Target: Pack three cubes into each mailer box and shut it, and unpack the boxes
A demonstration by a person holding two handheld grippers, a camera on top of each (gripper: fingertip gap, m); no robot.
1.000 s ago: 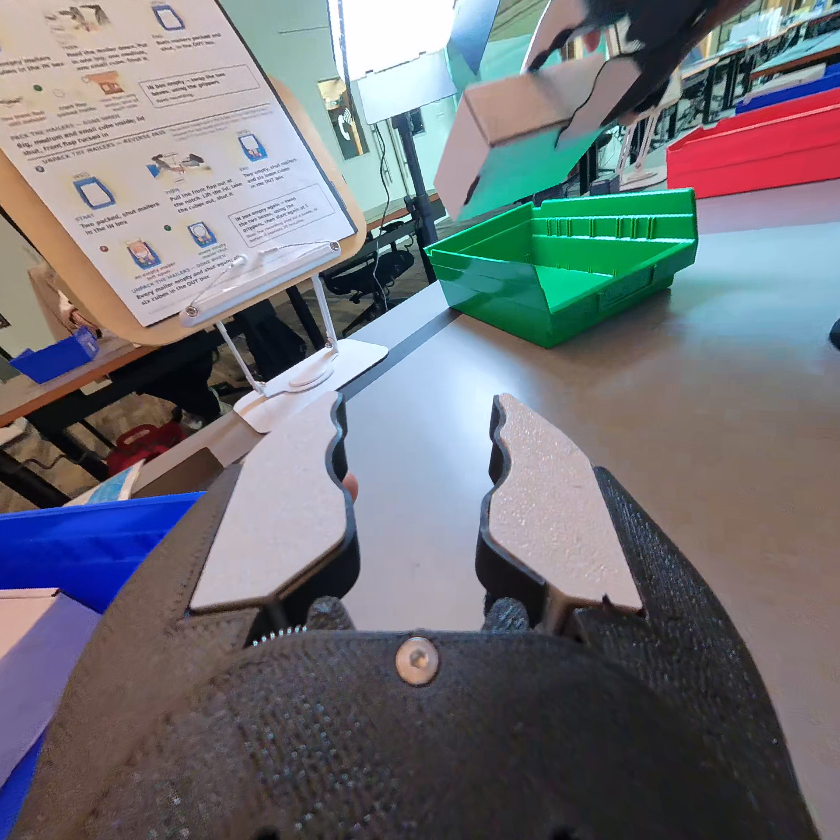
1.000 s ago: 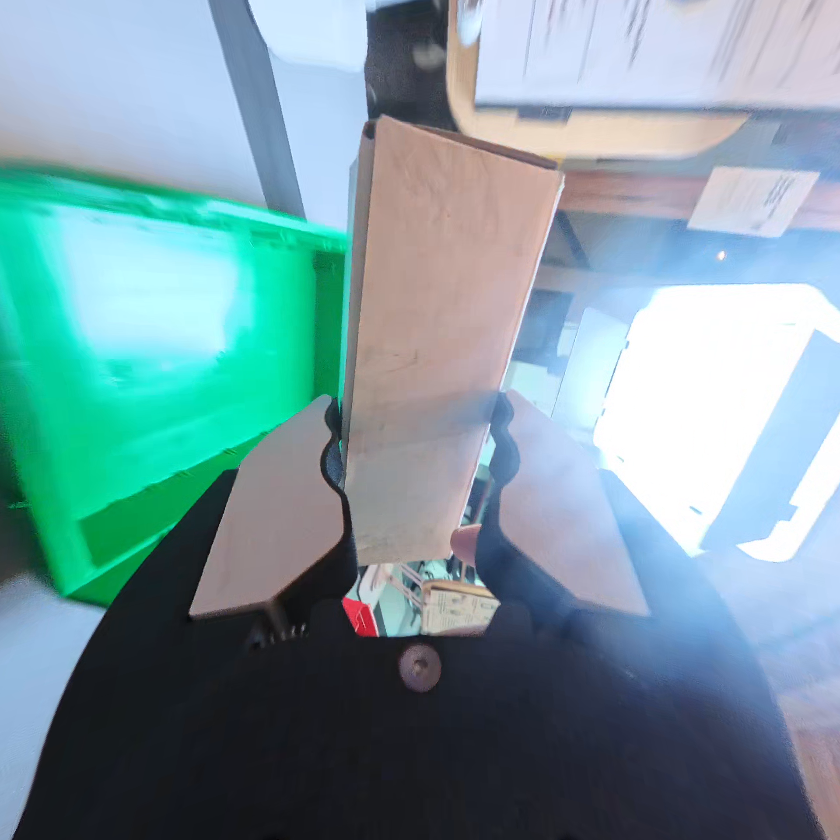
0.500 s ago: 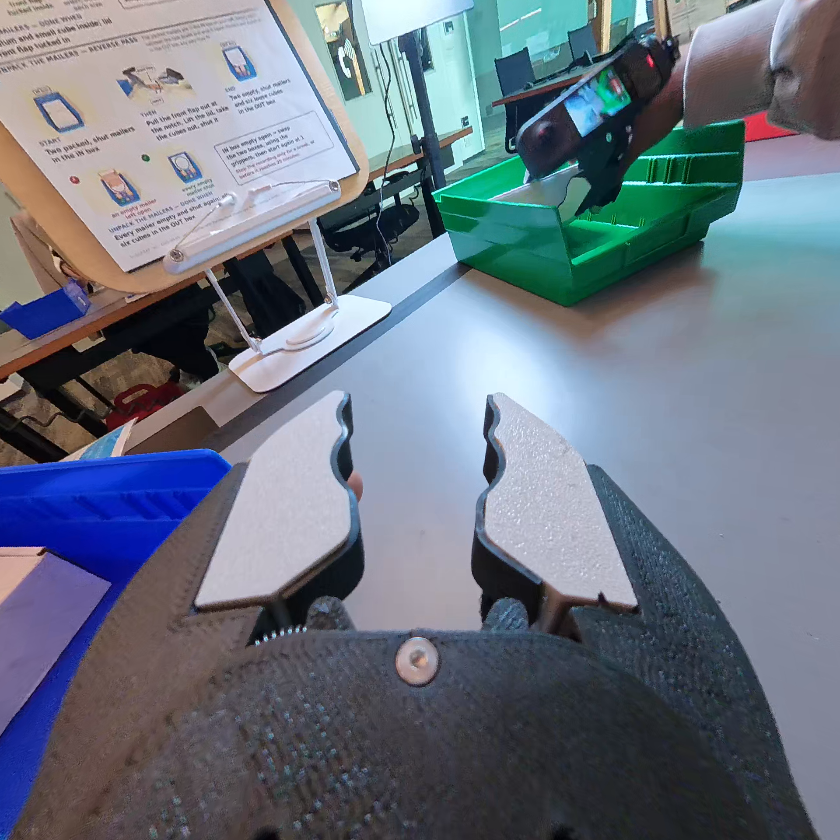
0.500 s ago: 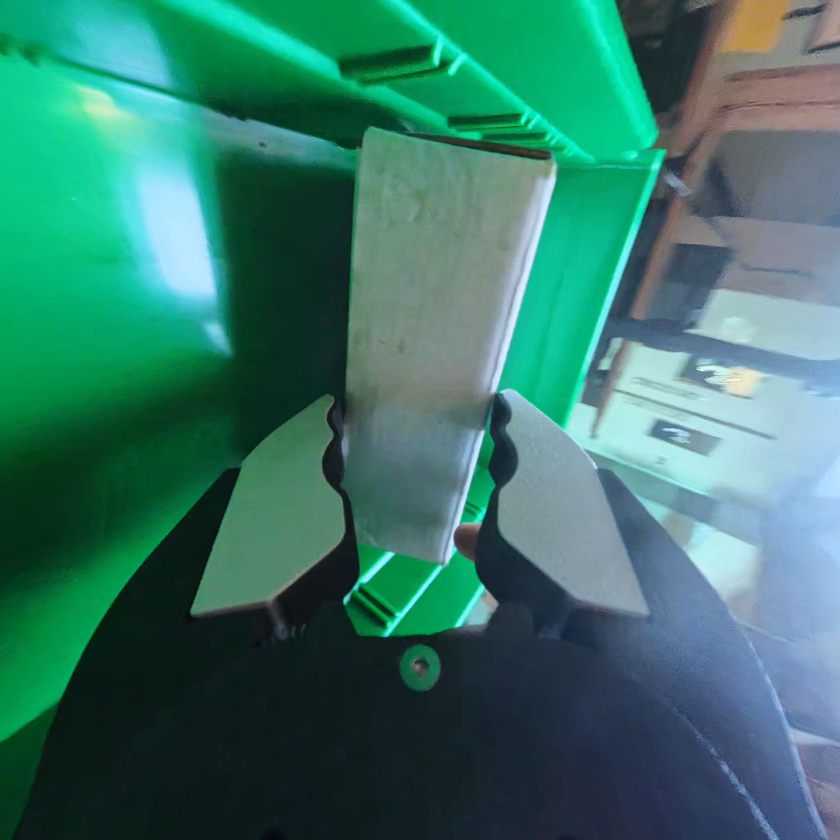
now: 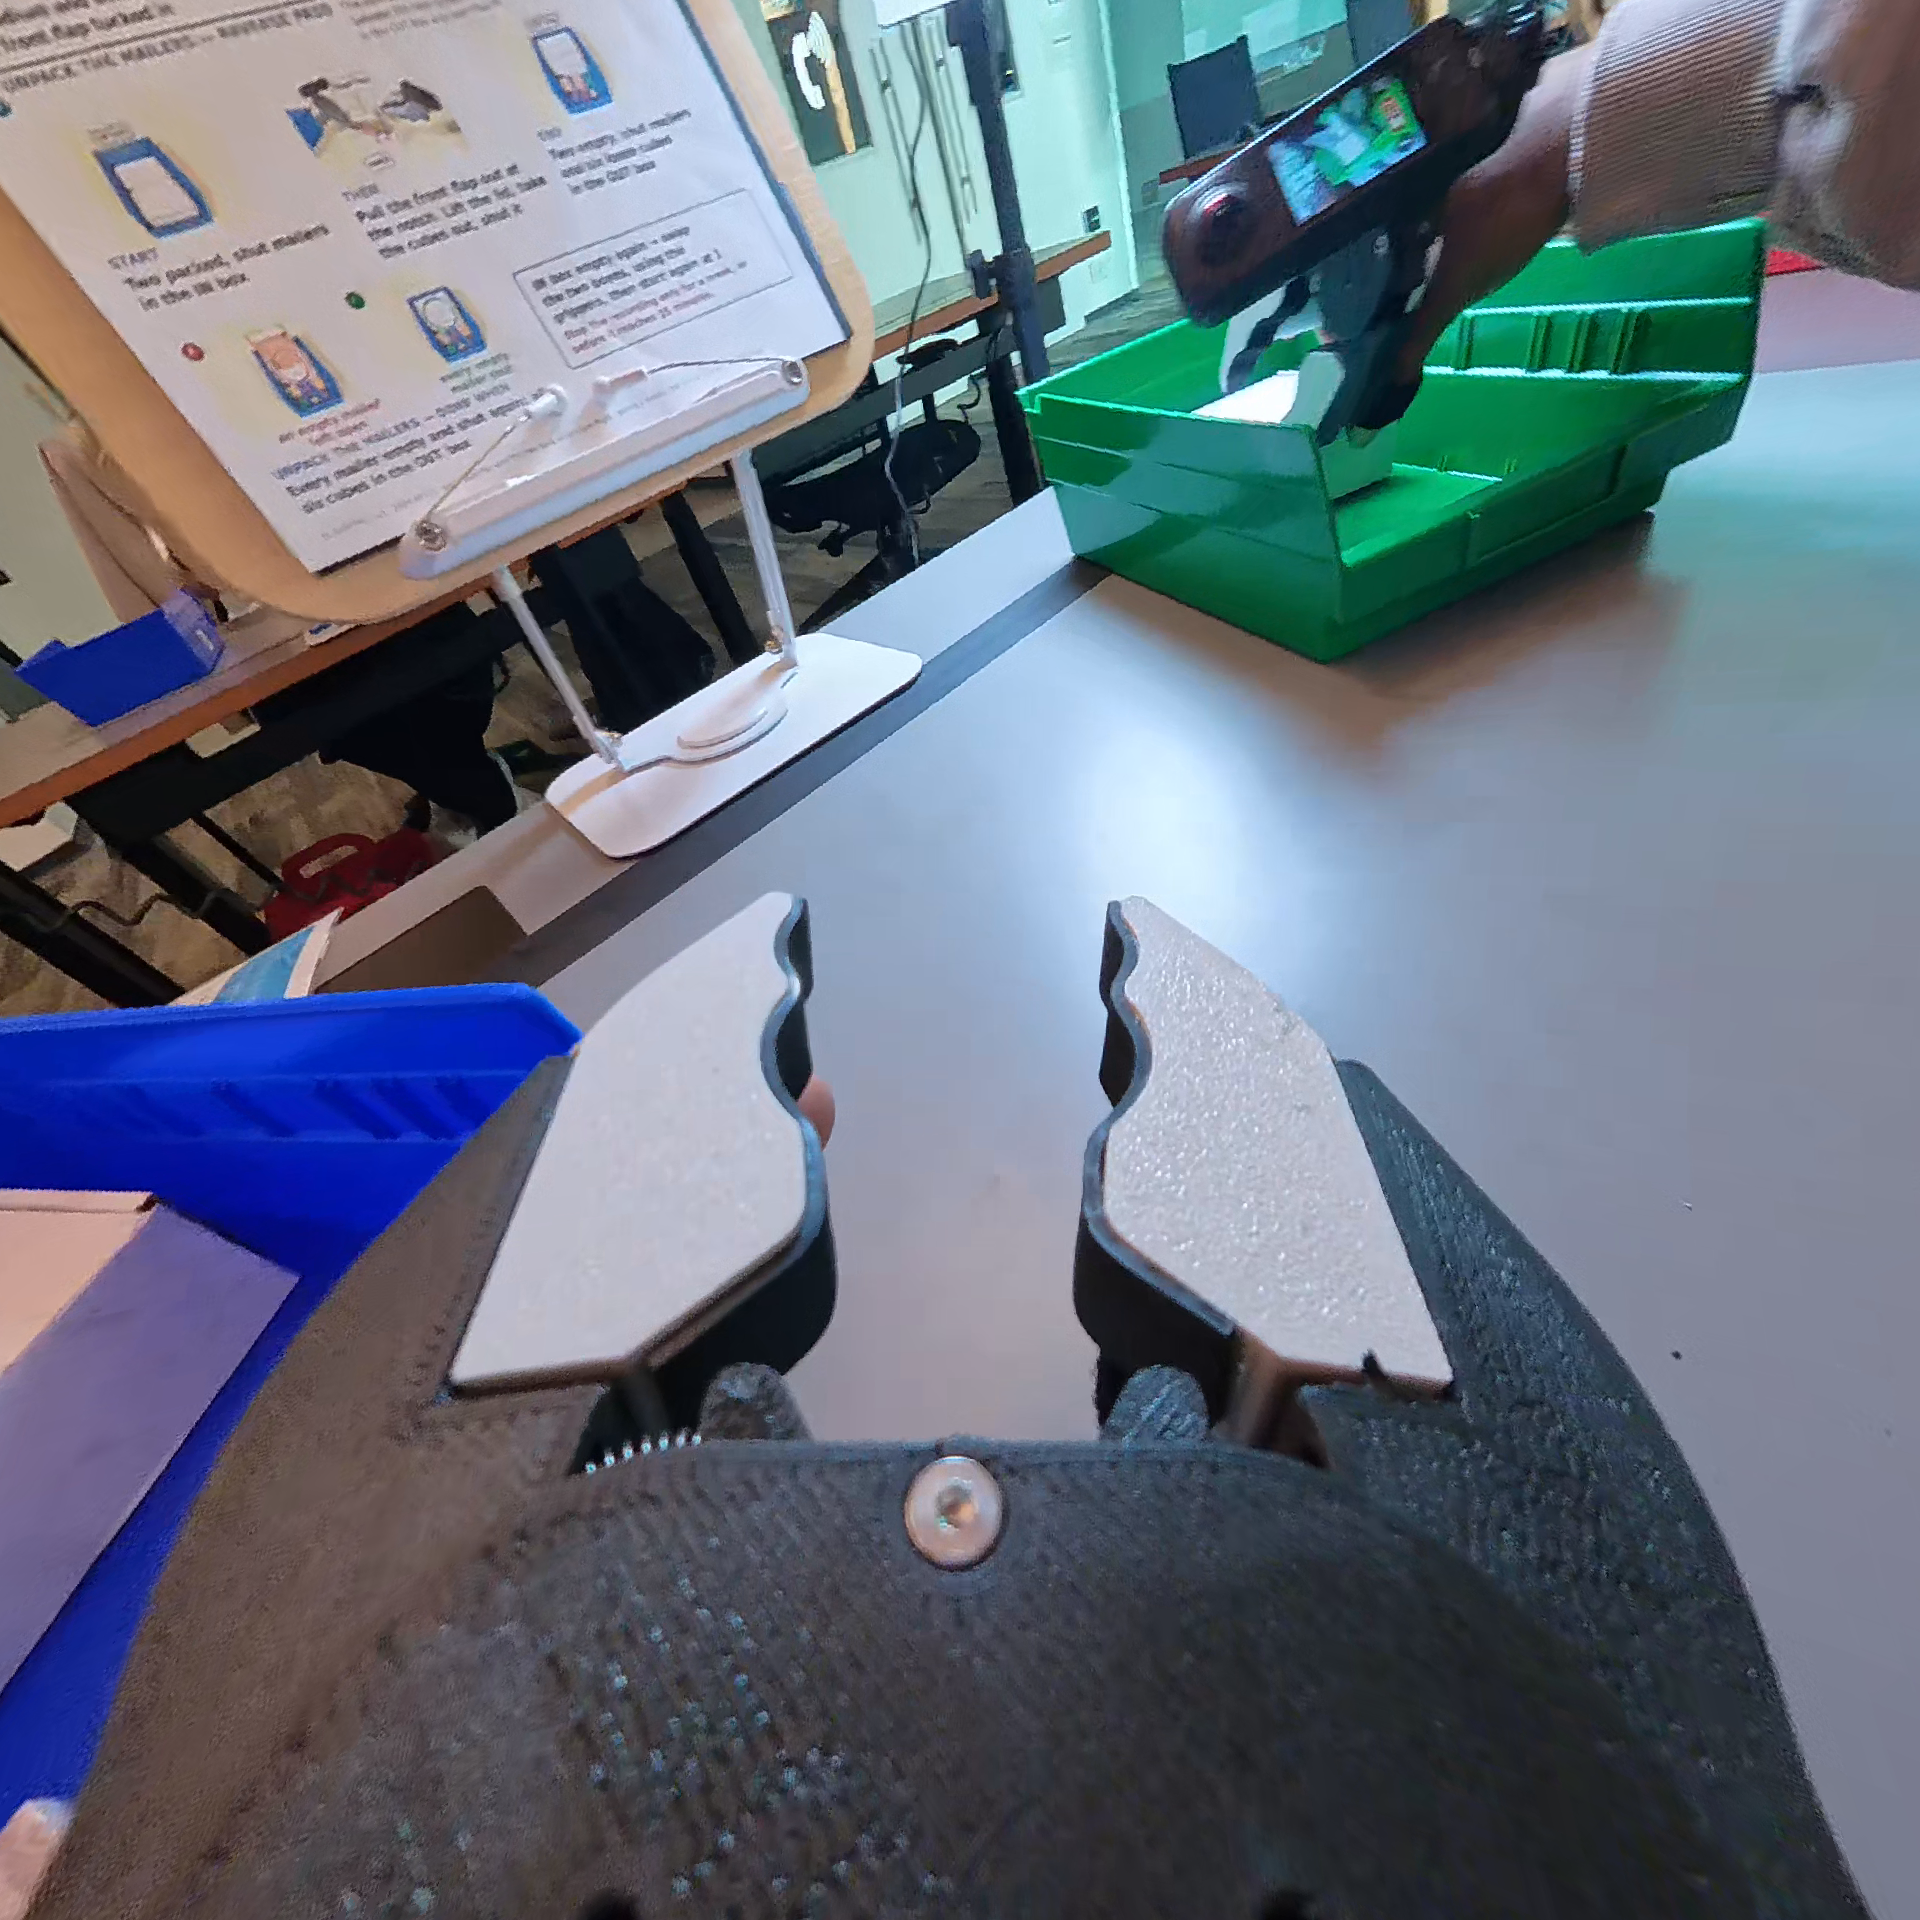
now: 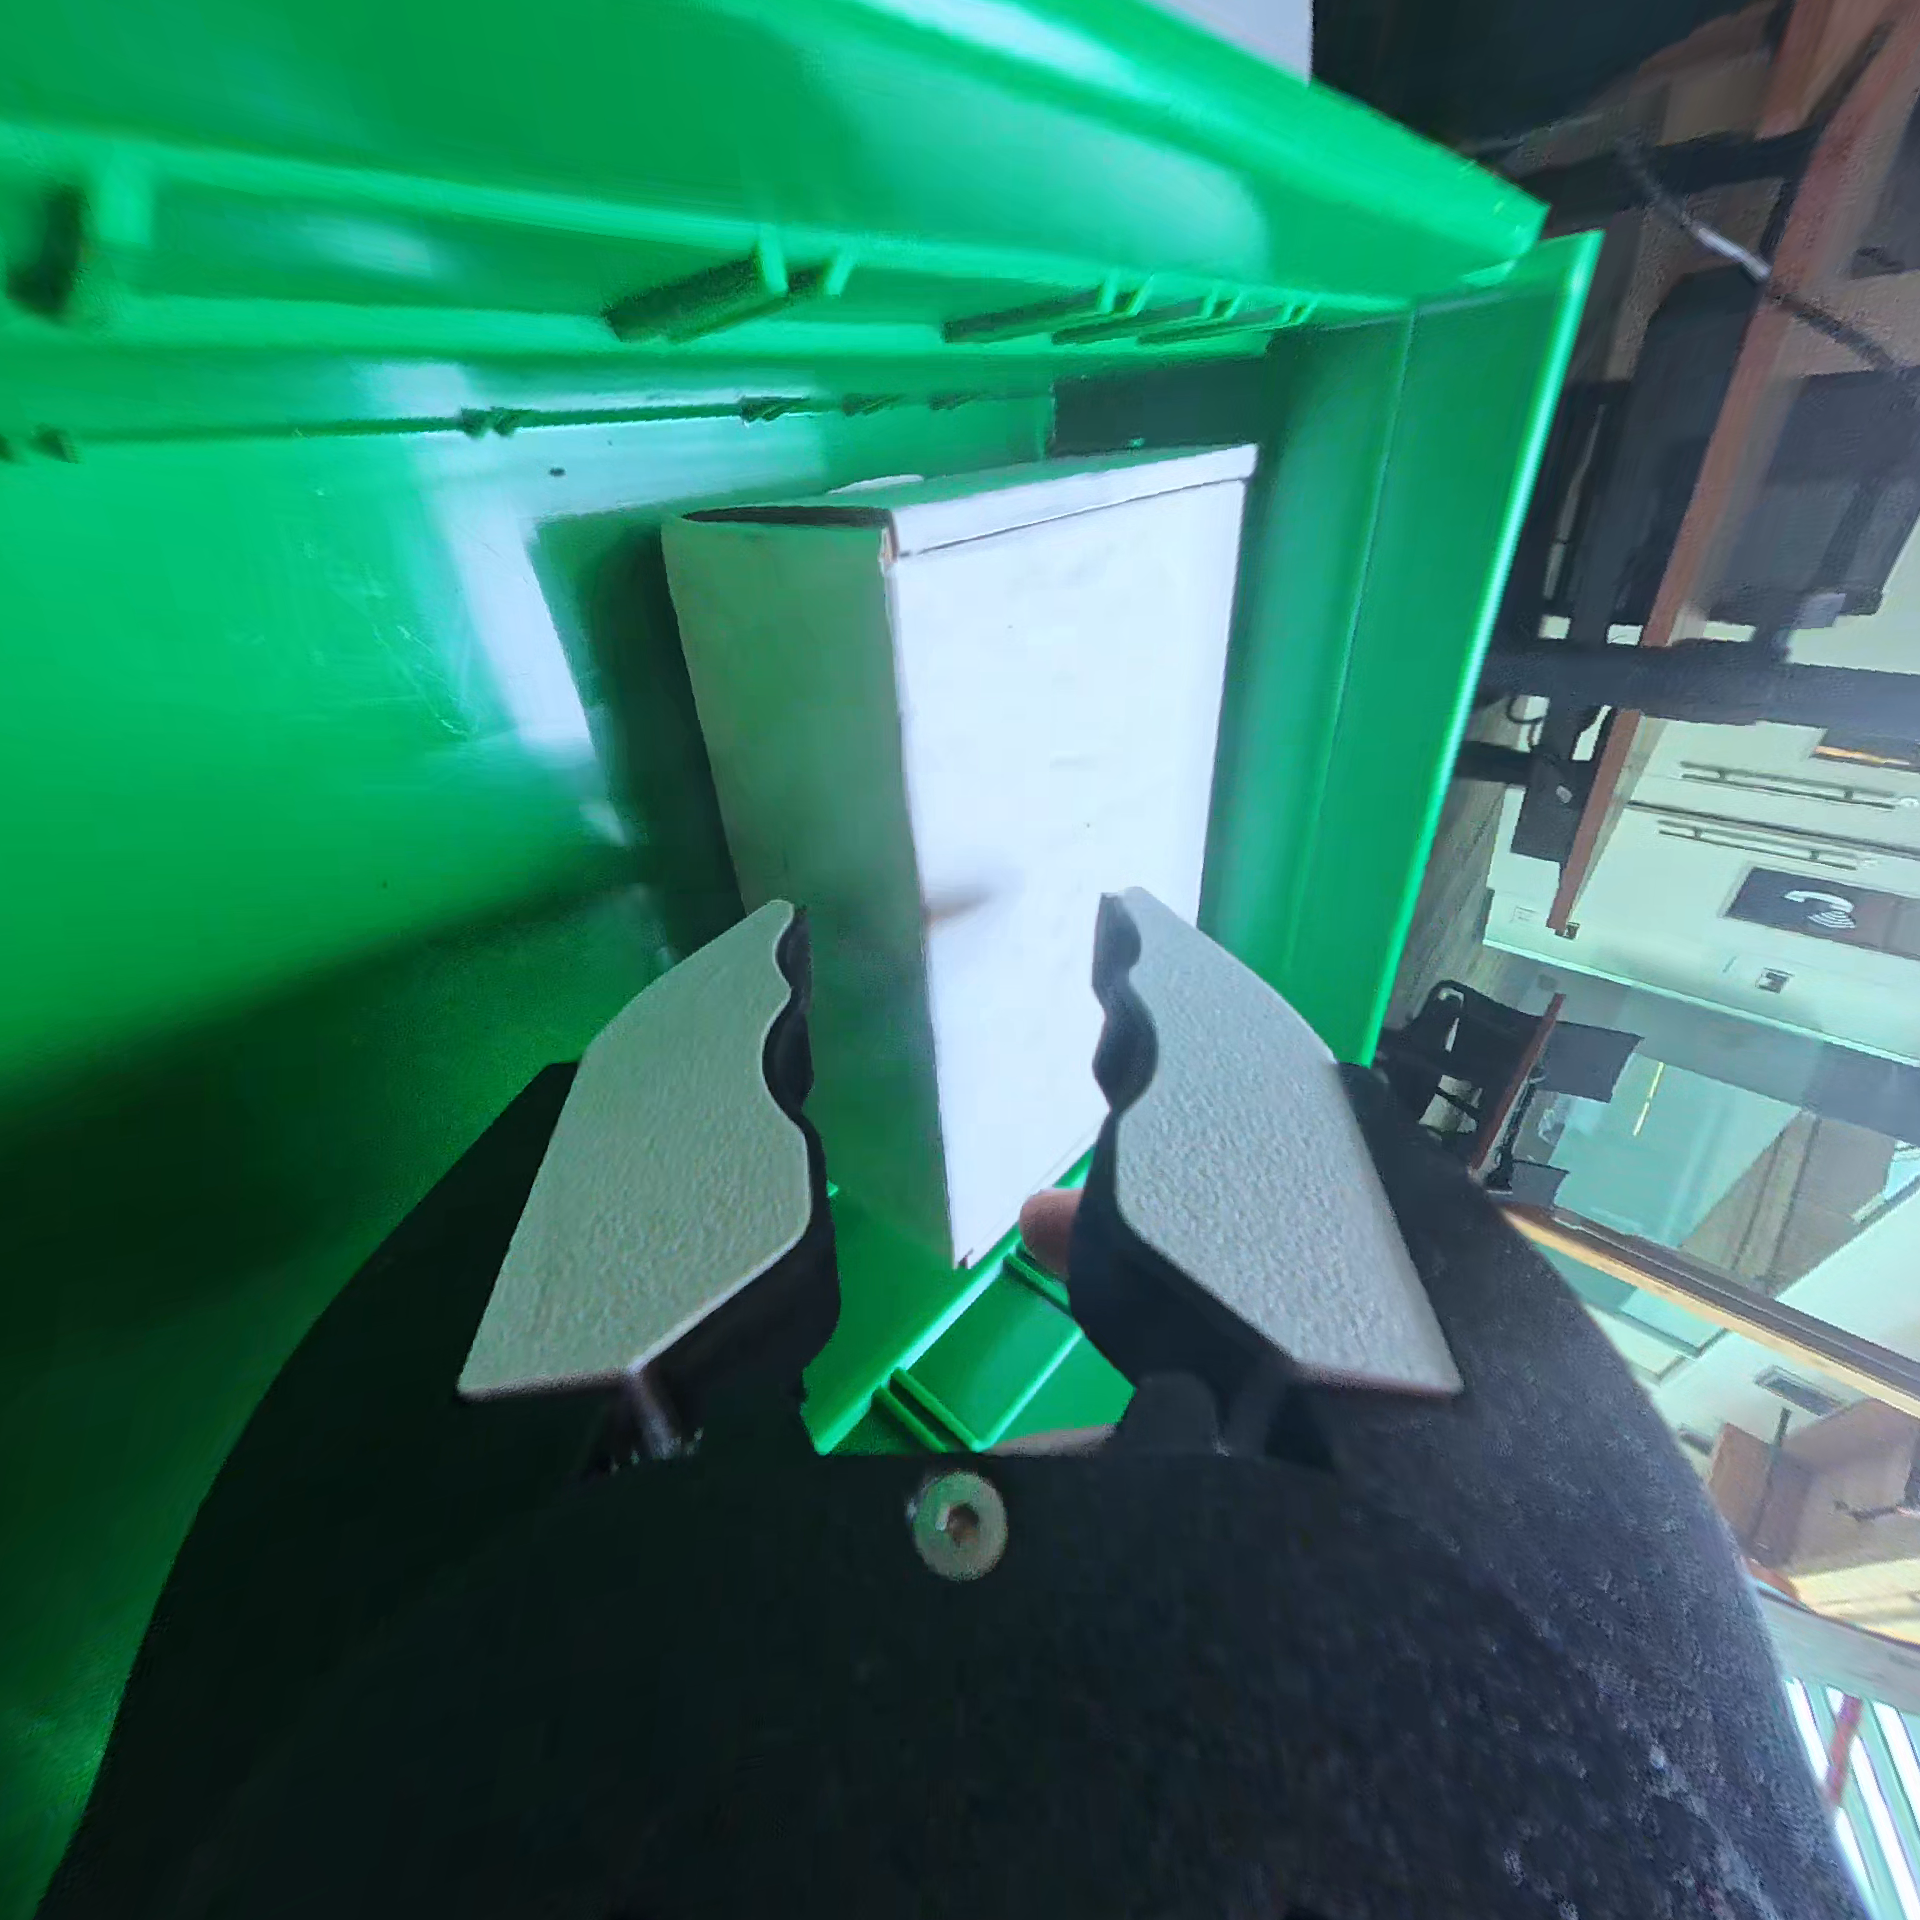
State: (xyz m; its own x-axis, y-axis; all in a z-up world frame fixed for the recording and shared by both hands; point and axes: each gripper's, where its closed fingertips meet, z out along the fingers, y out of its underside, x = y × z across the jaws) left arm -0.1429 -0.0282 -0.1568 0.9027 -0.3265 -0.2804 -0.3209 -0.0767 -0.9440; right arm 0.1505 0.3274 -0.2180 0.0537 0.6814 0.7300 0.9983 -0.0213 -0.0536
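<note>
since half a second ago the right gripper (image 6: 945, 925) has parted its fingers: the white cardboard mailer box (image 6: 1049, 790) that was pinched between the pads now lies inside the green plastic bin (image 6: 312, 727), pushed into a corner against the bin's end wall, with a visible gap on the right pad's side and the left pad very near or just brushing the box's shaded side. judging by this, the box has just been let go in the bin, and the corner placement probably keeps it from sliding and leaves room for a second box. from the left wrist view the same right gripper (image 5: 1311, 358) hangs over the bin's near end with the white box (image 5: 1262, 400) under its tips. the left gripper (image 5: 951, 940) hovers low over the grey tabletop (image 5: 1455, 987), well apart from the green bin (image 5: 1351, 540), its jaws spread wide and holding nothing, touching nothing. a blue plastic bin (image 5: 260, 1081) sits just beside it on its left, seemingly the next place to reach into. a white instruction sheet on a stand (image 5: 436, 249) faces the workspace at the table's far edge.
</note>
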